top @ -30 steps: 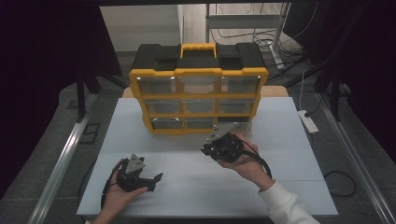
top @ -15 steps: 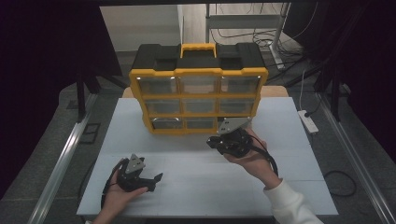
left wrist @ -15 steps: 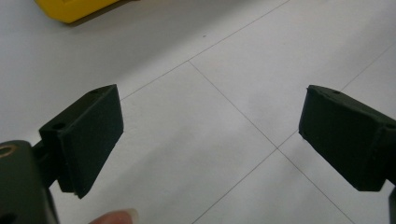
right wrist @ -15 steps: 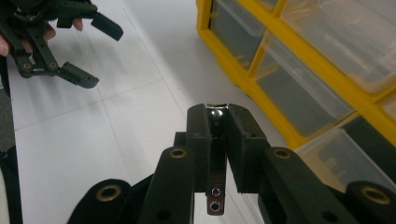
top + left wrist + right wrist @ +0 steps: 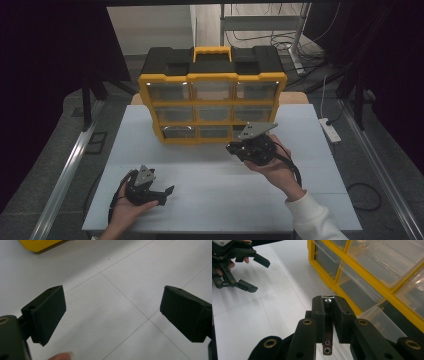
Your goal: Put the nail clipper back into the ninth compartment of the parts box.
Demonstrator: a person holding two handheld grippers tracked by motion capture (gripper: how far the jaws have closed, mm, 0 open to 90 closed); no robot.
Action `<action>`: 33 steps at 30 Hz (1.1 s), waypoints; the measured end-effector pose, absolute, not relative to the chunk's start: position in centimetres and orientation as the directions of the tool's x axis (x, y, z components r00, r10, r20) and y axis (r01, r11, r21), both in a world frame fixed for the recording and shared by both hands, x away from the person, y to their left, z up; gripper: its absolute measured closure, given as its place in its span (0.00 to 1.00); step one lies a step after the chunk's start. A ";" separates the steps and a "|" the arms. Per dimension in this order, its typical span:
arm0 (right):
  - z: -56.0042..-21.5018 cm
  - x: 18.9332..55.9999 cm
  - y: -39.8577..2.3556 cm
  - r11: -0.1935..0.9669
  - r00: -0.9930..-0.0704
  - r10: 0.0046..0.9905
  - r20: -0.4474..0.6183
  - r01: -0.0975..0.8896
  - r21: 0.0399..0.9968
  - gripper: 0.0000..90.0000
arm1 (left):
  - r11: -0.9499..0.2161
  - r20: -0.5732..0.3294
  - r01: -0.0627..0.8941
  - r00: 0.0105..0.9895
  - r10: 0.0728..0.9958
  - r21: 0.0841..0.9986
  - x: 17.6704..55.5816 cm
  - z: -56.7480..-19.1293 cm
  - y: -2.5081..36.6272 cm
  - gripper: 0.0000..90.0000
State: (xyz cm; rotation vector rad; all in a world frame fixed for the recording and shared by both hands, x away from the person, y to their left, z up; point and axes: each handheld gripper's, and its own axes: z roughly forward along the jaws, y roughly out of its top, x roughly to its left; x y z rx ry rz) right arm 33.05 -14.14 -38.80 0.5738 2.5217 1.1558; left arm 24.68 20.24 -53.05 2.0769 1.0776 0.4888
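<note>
The yellow and black drawer cabinet (image 5: 212, 97) stands at the far side of the white surface (image 5: 220, 200), its clear drawers facing the person. In the right gripper view the bottom drawer (image 5: 384, 325) nearest the right hand looks pulled out a little from its row, while the others sit flush as far as I can tell. So I would judge the work to be near its middle: a small part is already in hand and a drawer stands ready, but the part has not yet gone in, and the drawer would still need closing after that. The right gripper (image 5: 240, 148) hangs just in front of the cabinet's lower right corner, close to that drawer but not touching it. Its fingers (image 5: 318, 315) are drawn in narrow, pinching a thin metal piece (image 5: 327, 325) with a ridged edge and small holes at one end; what exactly it is, I cannot make out. The left gripper (image 5: 167, 192) rests low over the near left of the surface, well apart from the cabinet, its fingers (image 5: 47, 312) spread wide with nothing between them but bare surface.
</note>
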 end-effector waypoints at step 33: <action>-38.2 35.5 -17.6 0.532 -0.782 0.609 -0.132 0.279 0.800 0.88 | -0.381 0.002 0.537 0.577 0.817 0.752 24.7 -53.1 20.2 0.08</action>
